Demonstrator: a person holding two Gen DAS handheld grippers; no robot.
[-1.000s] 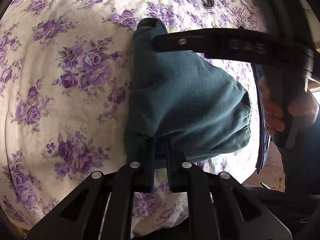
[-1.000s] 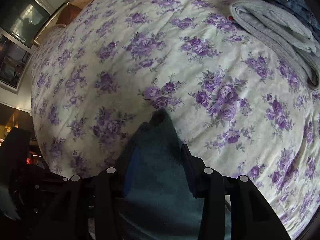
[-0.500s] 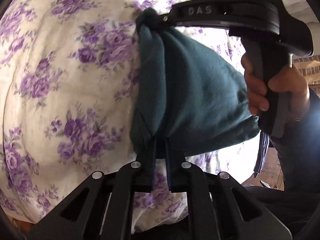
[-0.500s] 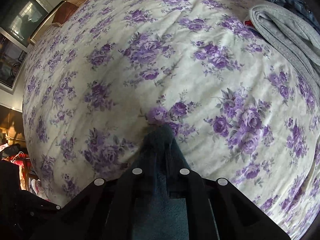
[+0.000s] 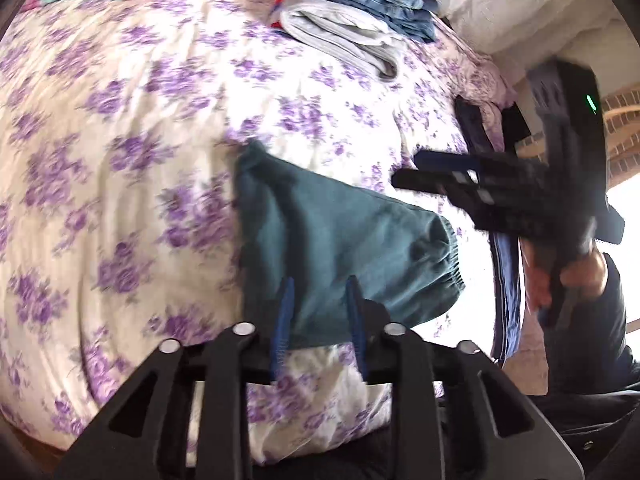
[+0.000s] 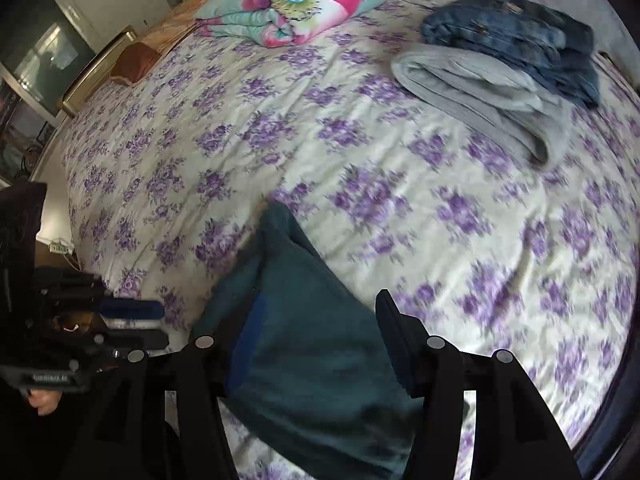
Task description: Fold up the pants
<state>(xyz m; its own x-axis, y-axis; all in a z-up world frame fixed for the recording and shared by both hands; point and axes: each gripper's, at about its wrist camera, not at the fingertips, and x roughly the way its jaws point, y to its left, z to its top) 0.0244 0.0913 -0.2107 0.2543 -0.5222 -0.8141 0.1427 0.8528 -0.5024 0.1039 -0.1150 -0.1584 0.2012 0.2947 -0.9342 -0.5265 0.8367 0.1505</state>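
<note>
The teal pants (image 5: 340, 248) lie folded in a compact bundle on the floral bedspread (image 5: 120, 160), elastic waistband to the right. My left gripper (image 5: 318, 292) is open, its blue-padded fingers apart just over the bundle's near edge. My right gripper (image 5: 412, 170) shows in the left wrist view lifted clear to the right of the pants, jaws apart. In the right wrist view the pants (image 6: 304, 340) lie flat between and below the spread fingers of my right gripper (image 6: 316, 324), which is open and holds nothing. My left gripper also shows there at the far left (image 6: 152, 324).
Folded grey pants (image 6: 472, 96) and folded blue jeans (image 6: 516, 36) are stacked at the far right of the bed. A rolled colourful blanket (image 6: 304, 0) lies at the head. A dark blue garment (image 5: 504, 280) hangs at the bed's right edge.
Both grippers were shut on the teal pants half a second ago. Both have let go and opened, and have pulled back and up. The pants now lie folded on the bed.
</note>
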